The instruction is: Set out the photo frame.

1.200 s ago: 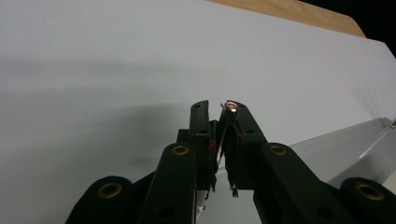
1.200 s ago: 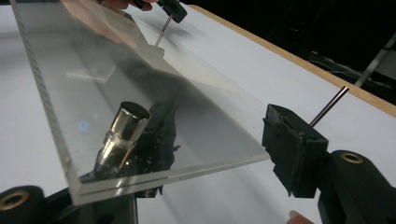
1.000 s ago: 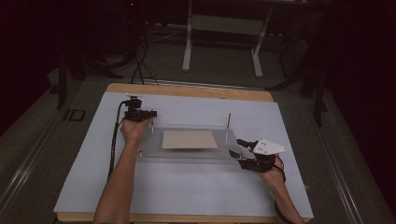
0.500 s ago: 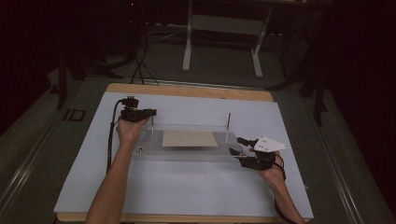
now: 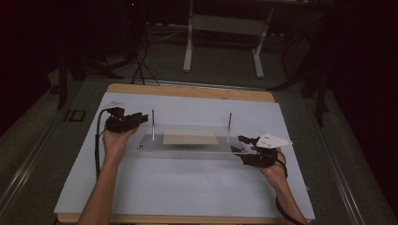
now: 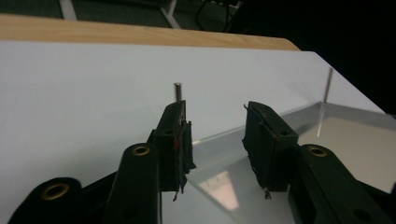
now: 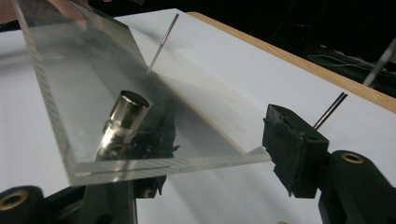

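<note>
Your left tongs [image 6: 215, 135] and right tongs [image 7: 212, 154] gape at the clear acrylic plate [image 5: 187, 140]; next clench its ends.

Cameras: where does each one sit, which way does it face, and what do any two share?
High view: above the person's side, looking forward and down on the table; both forearms show, with the left gripper and right gripper.
Left gripper view: on the left gripper, looking along its open jaws at the clear plate and a thin rod.
Right gripper view: on the right gripper, jaws apart, facing the clear plate's edge and a metal stud.
Shared: all three views show the clear plate.
</note>
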